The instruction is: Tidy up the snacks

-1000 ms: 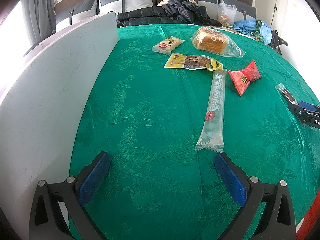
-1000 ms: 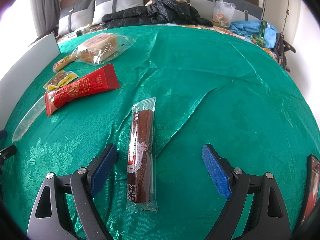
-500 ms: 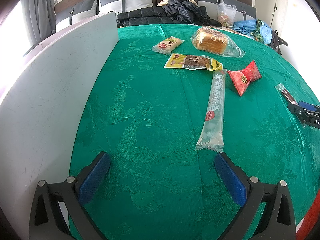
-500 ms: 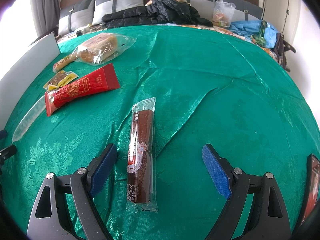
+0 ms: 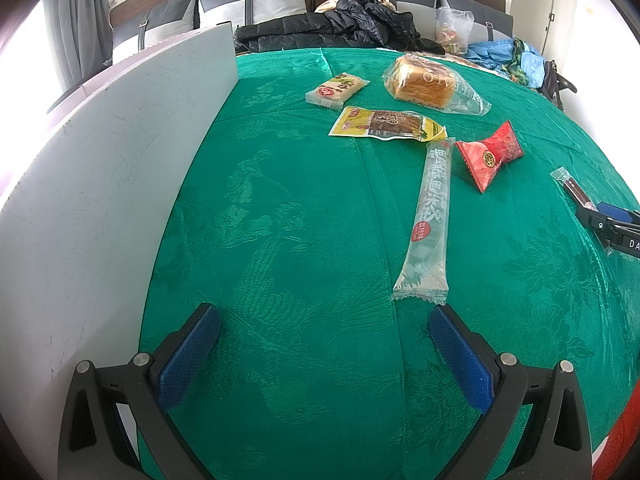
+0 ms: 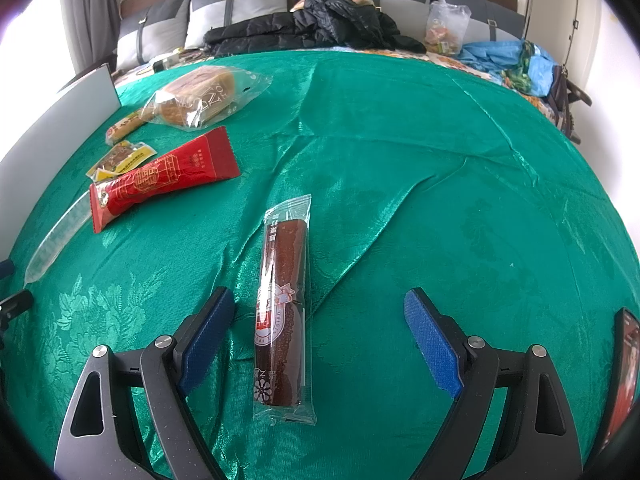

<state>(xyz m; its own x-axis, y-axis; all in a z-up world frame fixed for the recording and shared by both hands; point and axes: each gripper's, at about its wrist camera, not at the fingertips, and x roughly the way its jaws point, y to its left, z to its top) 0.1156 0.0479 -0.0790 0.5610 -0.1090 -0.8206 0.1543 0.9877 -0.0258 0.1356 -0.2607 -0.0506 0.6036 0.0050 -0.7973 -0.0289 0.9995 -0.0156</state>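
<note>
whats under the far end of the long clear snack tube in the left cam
The long clear tube's far tip lies against the yellow jerky pack's corner; whether it overlaps is unclear. Otherwise only the green tablecloth shows beneath, and anything directly below stays hidden.

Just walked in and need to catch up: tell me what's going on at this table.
A person holds a claw in each hand over a green tablecloth strewn with snacks. Both are open and empty. The right claw has the dark brown snack roll lying between its fingers, near the left one, not gripped. The left claw hovers just short of the long clear packet. The bread bag and red packet lie untouched.
</note>
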